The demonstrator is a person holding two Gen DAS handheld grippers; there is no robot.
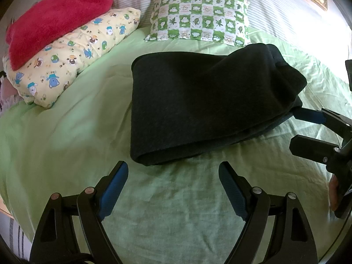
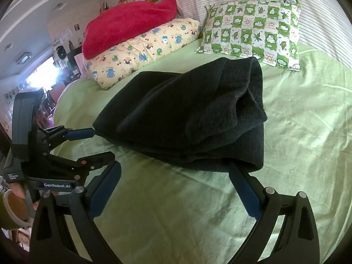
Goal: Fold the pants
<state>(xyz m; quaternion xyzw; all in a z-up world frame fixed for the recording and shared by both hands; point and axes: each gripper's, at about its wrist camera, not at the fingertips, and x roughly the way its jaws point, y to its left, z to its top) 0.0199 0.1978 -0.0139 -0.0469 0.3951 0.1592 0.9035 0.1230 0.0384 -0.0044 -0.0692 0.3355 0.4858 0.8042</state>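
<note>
A green bed sheet (image 1: 66, 132) fills the scene. Centre: dark pants (image 1: 198, 101), folded into a thick layered bundle lying on the sheet. Far right: green checked pillow (image 1: 198, 17). Far left: yellow cartoon-print pillow (image 1: 72, 57) bearing a red fluffy cloth (image 1: 55, 19). Near edge: left gripper (image 1: 173, 189), jaws spread wide and empty, just short of the bundle's near fold. Right gripper (image 2: 176, 189), jaws likewise spread, one blue fingertip (image 2: 236, 177) touching the bundle's near right corner, nothing clamped.
</note>
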